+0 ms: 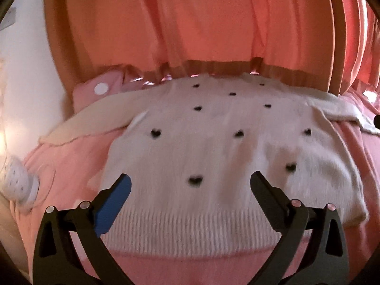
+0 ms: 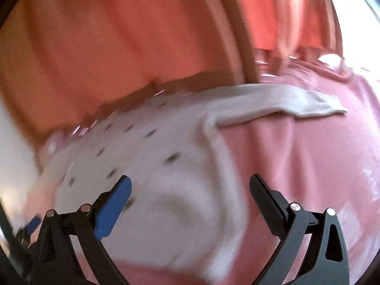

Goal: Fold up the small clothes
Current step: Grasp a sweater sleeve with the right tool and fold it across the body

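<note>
Cream knit, ribbed at the hem, dotted with small dark tufts: a small sweater (image 1: pixel 213 142) lies flat on a pink bedcover (image 1: pixel 71 166), hem nearest the tool, neck at the far end; the left gripper (image 1: pixel 190 185) hangs over the hem with its jaws spread wide and nothing between them; its blue-padded finger (image 1: pixel 114 206) sits over the sweater's near left corner, its black finger (image 1: pixel 270 197) over the knit toward the right; whether the tips touch the fabric cannot be told; one sleeve (image 1: pixel 87 121) runs out to the far left of this tool, the other sleeve (image 1: pixel 337 109) to the far right, both laid flat on the cover; a pink pillow with white spots (image 1: pixel 99 90) lies beyond the left sleeve; a small white dotted object (image 1: pixel 19 182) rests at the left edge, too blurred to name; orange-red curtains (image 1: pixel 190 19) hang behind the bed; the right wrist view is motion-blurred; the right gripper (image 2: pixel 190 187) is likewise spread wide and empty, set over the sweater's (image 2: pixel 142 166) right side edge, the bedcover (image 2: pixel 296 156) ahead and to its right; the right sleeve (image 2: pixel 280 104) stretches away ahead of it to the right.
</note>
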{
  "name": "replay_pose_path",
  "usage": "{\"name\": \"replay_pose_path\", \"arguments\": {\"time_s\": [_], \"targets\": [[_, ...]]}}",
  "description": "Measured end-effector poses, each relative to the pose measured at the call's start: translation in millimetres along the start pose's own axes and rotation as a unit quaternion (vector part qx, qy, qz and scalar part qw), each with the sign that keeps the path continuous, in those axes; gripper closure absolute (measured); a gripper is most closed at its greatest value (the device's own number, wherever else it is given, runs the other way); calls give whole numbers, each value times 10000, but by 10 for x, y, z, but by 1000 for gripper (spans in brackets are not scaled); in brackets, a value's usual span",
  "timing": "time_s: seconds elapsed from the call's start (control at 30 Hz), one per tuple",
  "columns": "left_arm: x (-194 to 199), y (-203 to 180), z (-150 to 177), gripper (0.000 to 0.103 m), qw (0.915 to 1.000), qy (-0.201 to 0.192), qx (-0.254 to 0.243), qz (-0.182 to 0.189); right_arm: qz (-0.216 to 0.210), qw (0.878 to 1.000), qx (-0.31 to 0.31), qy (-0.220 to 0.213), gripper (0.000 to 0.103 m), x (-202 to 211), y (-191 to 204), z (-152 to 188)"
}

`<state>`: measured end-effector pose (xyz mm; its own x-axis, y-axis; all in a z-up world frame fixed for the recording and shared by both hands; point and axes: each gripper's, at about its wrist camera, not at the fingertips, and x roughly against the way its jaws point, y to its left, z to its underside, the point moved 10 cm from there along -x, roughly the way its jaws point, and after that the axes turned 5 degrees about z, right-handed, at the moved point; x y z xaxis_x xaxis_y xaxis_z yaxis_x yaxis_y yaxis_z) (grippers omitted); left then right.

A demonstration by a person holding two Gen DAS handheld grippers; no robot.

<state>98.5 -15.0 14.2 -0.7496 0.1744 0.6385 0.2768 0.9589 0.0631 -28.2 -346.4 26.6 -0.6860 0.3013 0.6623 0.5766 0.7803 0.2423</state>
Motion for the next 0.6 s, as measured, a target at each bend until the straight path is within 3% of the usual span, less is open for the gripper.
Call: {"name": "replay_pose_path", "arguments": {"time_s": [0.13, 0.33, 0.47, 0.57, 0.6], "targets": [[-341, -62, -153, 5, 9997, 214, 68, 42, 624, 9921, -1036, 328, 5, -705, -1104, -392], [-760, -141, -290, 5, 9996, 260, 42, -70, 713, 9650, -2512, 253, 8, -1279, -2140, -747], [-1001, -79, -280, 5, 9991, 356, 244, -37, 647, 9472, -3129, 259, 44, -1619, -2378, -926], [-1116, 7, -203, 5, 9982, 535, 276, -52, 850, 9563, -2782, 278, 89, -1767, -2219, -1160], [-1152, 68, -175, 5, 9977, 609, 285, -80, 915, 9607, -2618, 122, 89, -1709, -2111, -1235]]}}
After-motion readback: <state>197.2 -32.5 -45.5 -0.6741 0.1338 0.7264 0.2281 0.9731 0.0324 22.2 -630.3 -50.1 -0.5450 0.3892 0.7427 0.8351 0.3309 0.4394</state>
